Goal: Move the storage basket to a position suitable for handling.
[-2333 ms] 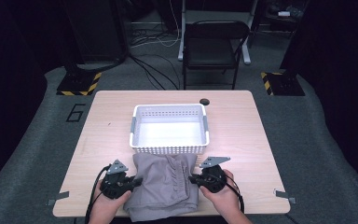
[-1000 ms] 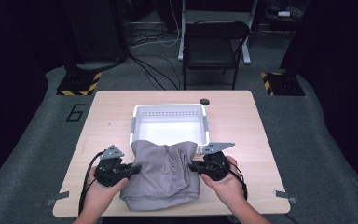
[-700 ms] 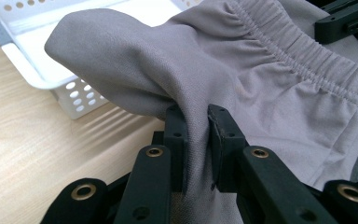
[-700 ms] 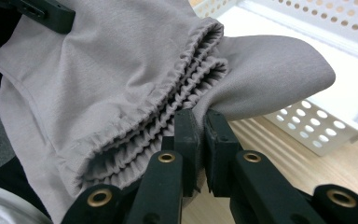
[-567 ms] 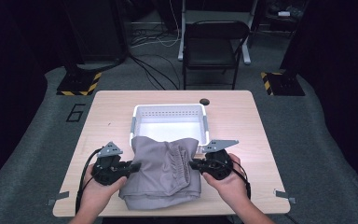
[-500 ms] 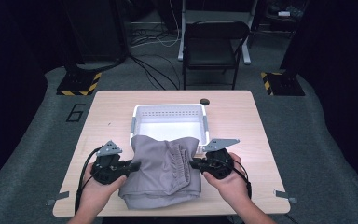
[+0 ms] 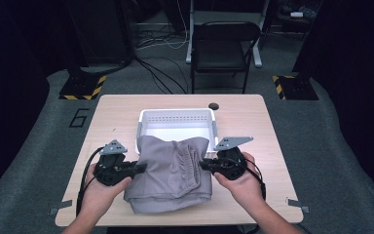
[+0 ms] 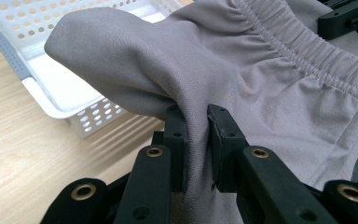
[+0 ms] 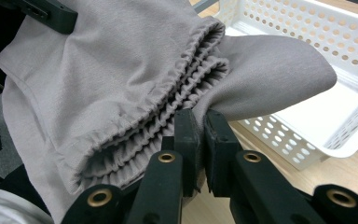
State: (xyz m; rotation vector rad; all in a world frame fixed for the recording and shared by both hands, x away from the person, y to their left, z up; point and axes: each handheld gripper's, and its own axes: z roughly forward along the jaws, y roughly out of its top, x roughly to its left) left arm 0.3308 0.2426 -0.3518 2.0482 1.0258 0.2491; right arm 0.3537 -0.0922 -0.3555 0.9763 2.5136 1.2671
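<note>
A folded grey garment (image 7: 173,170) with an elastic waistband hangs between my two grippers above the table's near half. Its far edge droops over the near rim of the white perforated basket (image 7: 175,119). My left gripper (image 7: 139,168) is shut on the garment's left side; in the left gripper view the cloth (image 8: 242,79) is pinched between the pads (image 8: 223,135). My right gripper (image 7: 202,165) is shut on the right side, next to the gathered waistband (image 9: 168,112). The basket (image 8: 32,56) (image 9: 317,70) looks empty inside.
The wooden table (image 7: 268,131) has bare surface left and right of the basket. A small dark round thing (image 7: 214,106) lies at the basket's far right corner. A black folding chair (image 7: 224,48) and cables stand beyond the table's far edge.
Both grippers have lifted the garment off the table and carried it toward the basket; its far edge now hangs over the basket's near rim.
</note>
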